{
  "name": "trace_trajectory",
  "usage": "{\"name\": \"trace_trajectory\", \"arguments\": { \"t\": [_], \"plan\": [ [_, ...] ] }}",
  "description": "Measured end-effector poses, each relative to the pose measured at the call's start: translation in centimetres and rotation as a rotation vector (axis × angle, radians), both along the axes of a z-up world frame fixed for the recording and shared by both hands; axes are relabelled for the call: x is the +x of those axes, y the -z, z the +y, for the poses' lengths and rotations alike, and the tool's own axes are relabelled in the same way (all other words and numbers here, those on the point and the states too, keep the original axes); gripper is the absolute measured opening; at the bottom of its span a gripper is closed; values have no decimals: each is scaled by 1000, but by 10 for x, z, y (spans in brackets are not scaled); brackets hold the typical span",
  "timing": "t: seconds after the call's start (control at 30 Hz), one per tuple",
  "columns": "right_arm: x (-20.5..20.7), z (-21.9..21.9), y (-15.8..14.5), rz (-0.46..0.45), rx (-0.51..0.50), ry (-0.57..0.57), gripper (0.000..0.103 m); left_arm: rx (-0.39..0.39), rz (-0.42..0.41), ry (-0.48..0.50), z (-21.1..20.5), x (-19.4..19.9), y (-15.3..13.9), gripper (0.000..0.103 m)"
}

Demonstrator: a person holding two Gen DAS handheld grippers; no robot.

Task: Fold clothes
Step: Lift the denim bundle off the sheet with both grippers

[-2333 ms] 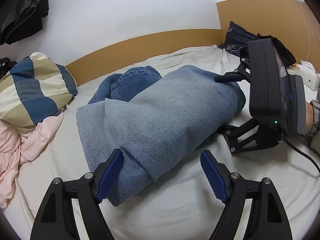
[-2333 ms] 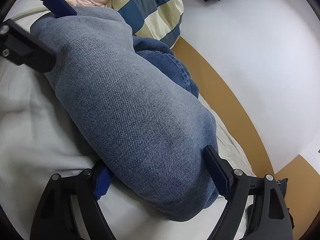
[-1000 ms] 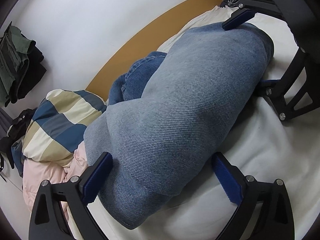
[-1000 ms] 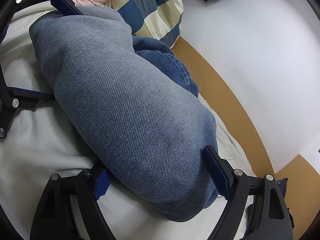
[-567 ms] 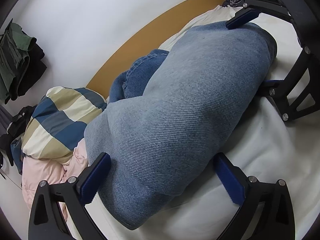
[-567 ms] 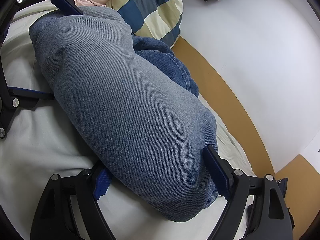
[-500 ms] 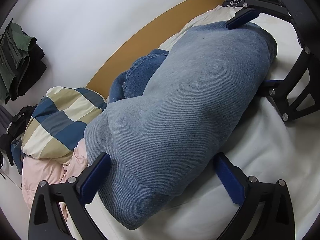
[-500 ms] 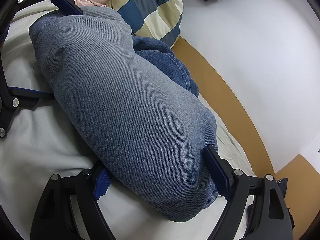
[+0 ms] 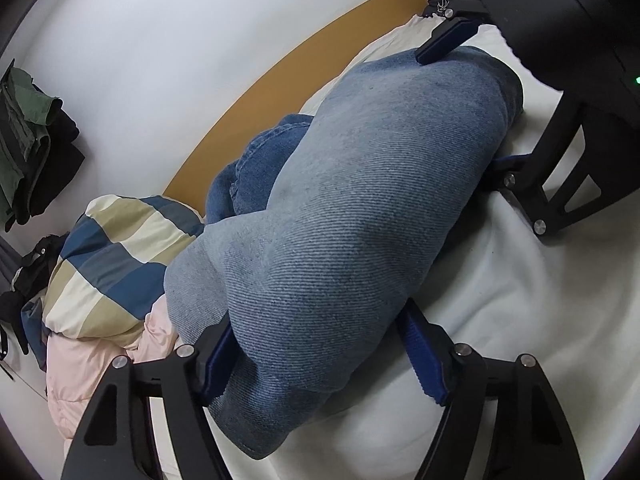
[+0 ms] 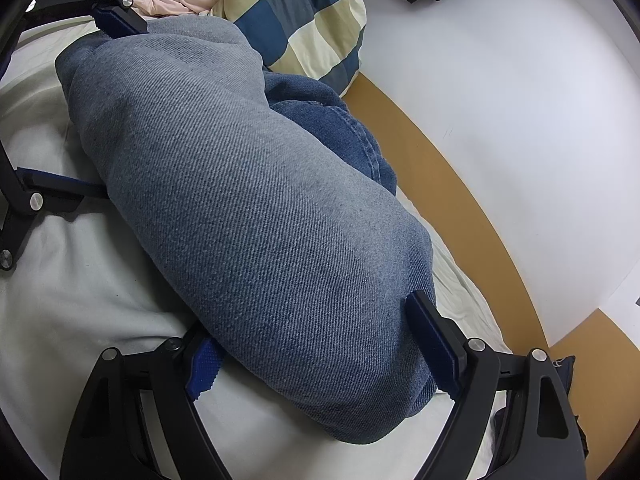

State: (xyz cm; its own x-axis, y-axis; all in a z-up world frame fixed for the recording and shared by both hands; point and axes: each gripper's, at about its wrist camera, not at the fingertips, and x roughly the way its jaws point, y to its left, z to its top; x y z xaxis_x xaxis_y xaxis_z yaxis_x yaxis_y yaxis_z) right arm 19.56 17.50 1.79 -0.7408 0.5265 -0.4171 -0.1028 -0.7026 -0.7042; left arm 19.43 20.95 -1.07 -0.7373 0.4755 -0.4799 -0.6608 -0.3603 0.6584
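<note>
A striped pillow [image 9: 108,256] rests on a pink quilt [image 9: 80,372]; dark clothes [image 9: 28,156] hang on the wall

Bare white sheet [image 10: 72,300] open on the near side, striped pillow [image 9: 112,256] and wall [image 10: 500,100] crowding beyond the jeans [image 9: 340,220].

Garment: a pair of faded blue denim jeans [image 9: 352,208], folded into a thick, rounded bundle.
Colour: pale, washed twill on the outer layer; darker blue denim [image 10: 340,132] with a stitched seam shows on the far side.
Pose: lying lengthwise, bulging in the middle, the outer layer draped smoothly over the fold.
Place: on a white bedsheet [image 10: 80,288], its 2 ends caught between blue gripper pads.
Near end: a rounded fold [image 9: 260,432].
</note>
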Motion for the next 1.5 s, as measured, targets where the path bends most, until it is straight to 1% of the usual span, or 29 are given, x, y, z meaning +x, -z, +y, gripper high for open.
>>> {"name": "trace_trajectory", "arguments": {
  "t": [0.23, 0.37, 0.67, 0.73, 0.87, 0.93, 0.97, 1.0, 1.1, 1.2, 1.23, 1.33, 1.43, 1.5],
  "plan": [
    [4, -11, -6, 0, 0, 0, 85, -3, 1, -1, 0, 0, 0, 76],
    [1, 6, -4, 0, 0, 1, 85, -4, 0, -1, 0, -1, 0, 76],
    [5, 9, -8, 1, 0, 1, 85, -1, -7, 1, 0, -3, 0, 76],
    [4, 7, -7, 0, -1, 0, 85, 4, -9, 3, -1, -2, 0, 75],
    [4, 4, -11, -8, -17, -6, 84, 18, 13, 13, -5, 2, -2, 65],
    [4, 0, -12, -27, -28, -22, 76, 29, -3, 30, -13, 7, -6, 62],
    [5, -2, -12, -43, -34, -34, 65, 39, -16, 40, -19, 10, -9, 59],
    [7, -5, -12, -61, -38, -42, 58, 55, -30, 50, -25, 15, -13, 58],
    [23, -11, -25, -64, -92, -43, 50, 86, -82, 85, -47, 34, -27, 57],
    [48, -21, -44, -48, -166, -62, 47, 84, -109, 155, -70, 58, -40, 56],
    [60, -20, -49, -56, -168, -76, 47, 81, -119, 185, -78, 66, -44, 56],
    [100, 4, -63, -100, -155, -128, 46, 78, -150, 268, -98, 87, -62, 56],
    [117, 5, -82, -158, -154, -185, 46, 78, -178, 347, -112, 99, -81, 56],
    [123, 18, -108, -193, -157, -220, 46, 86, -216, 373, -112, 94, -96, 56]
  ]
}}
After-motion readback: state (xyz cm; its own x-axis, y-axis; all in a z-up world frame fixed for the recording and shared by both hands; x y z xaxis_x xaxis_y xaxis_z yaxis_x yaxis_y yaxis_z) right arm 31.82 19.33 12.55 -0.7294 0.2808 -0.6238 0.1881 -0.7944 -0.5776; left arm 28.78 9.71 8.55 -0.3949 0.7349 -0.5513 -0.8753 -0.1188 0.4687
